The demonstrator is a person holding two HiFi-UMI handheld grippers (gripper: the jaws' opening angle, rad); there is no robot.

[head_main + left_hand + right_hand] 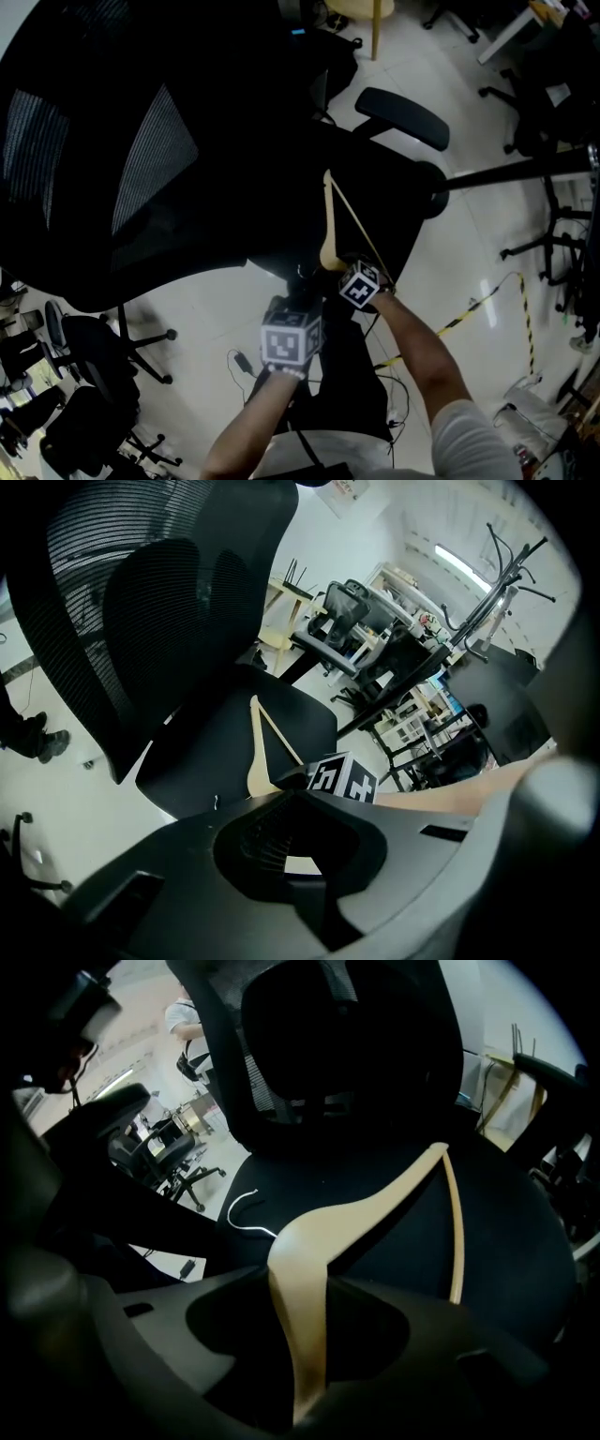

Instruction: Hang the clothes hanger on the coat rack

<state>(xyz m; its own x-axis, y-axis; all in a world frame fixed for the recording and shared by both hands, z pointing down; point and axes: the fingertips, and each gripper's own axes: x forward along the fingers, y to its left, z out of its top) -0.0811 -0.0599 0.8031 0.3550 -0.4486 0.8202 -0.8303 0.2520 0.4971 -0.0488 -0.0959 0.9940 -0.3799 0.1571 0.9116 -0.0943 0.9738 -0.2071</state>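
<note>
A pale wooden clothes hanger (330, 225) lies on the black seat (384, 202) of an office chair. In the right gripper view one arm of the hanger (305, 1297) runs down between the jaws of my right gripper (305, 1363), with dark gaps on both sides of it, so the jaws stand open around it. From the head view that right gripper (339, 264) sits at the hanger's near end. My left gripper (298, 286) hovers just left of it, open and empty, and its own view shows the hanger (255, 752) ahead. I see no coat rack that I can be sure of.
The chair's tall mesh back (141, 159) fills the left of the head view, and its armrest (403, 117) sticks out at the far side. A black pole (525, 171) crosses at right. Other office chairs (84, 375), cables (478, 305) and desks stand on the pale floor.
</note>
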